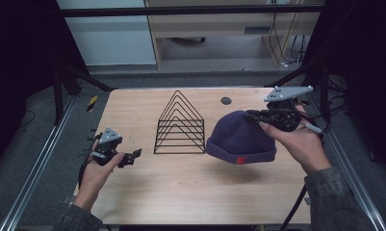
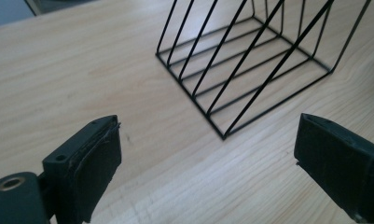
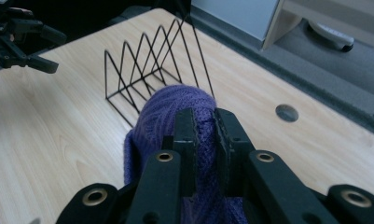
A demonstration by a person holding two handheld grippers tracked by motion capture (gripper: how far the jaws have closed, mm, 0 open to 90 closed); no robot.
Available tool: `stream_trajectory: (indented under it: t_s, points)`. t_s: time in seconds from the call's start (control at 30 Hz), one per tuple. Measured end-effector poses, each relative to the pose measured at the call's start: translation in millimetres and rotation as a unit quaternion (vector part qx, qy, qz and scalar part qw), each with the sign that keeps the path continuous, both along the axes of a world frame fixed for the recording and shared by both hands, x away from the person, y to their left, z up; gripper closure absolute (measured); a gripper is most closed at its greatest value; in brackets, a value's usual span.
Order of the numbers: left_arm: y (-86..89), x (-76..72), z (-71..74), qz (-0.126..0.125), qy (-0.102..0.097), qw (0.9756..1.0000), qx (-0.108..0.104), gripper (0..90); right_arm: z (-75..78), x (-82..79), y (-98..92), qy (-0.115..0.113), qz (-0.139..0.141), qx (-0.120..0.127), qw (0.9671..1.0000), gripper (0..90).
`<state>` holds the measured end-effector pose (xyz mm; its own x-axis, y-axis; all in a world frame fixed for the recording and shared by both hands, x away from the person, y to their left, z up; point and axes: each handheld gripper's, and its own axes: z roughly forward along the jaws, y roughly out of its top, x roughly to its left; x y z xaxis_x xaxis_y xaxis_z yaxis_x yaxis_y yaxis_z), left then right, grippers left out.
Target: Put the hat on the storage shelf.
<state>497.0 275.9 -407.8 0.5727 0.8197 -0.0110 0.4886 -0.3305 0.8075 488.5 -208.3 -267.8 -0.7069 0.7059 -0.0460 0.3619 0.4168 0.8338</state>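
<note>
A purple knitted hat (image 1: 241,138) is pinched at its crown by the right gripper (image 3: 204,135) and held just above the bench (image 1: 181,192), beside a wire rack (image 1: 180,124). The left gripper (image 2: 208,158) is held wide open and empty. Placement is judged still outstanding.

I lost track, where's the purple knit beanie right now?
The purple knit beanie hangs pinched in the right gripper, right of the black wire rack.

Wire rack (image 1: 180,124) mid-table (image 1: 190,187) — knit hat (image 1: 240,137) just right of it, hole (image 1: 225,100) behind.
</note>
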Motion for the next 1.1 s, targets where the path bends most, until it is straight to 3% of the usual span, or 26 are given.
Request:
stream_trajectory:
  t_s: [0.17, 0.33, 0.53, 0.8, 1.1]
  points:
    - [-11.9, 8.8, 34.3, -0.026, -0.009, 0.9996, 0.005, 6.7, 22.7, 11.4, 5.6, -0.016, 0.002, 0.004, 0.9999, 80.1]
    - [-19.4, 15.6, 57.0, -0.039, -0.016, 0.9988, -0.026, 6.7, 42.0, 20.7, 12.1, -0.027, 0.006, 0.007, 0.9996, 80.0]
    - [-32.5, 24.6, 89.2, -0.060, -0.037, 0.9973, -0.021, 6.5, 66.1, 29.6, 21.9, -0.039, 0.011, 0.007, 0.9992, 80.0]
    - [-40.6, 35.2, 107.6, -0.083, -0.038, 0.9956, -0.022, 6.5, 77.3, 35.5, 38.7, -0.039, 0.022, -0.016, 0.9989, 80.0]
    - [-47.0, 43.4, 124.6, -0.110, -0.044, 0.9925, -0.033, 5.8, 88.1, 44.6, 50.0, -0.051, 0.033, -0.007, 0.9981, 80.0]
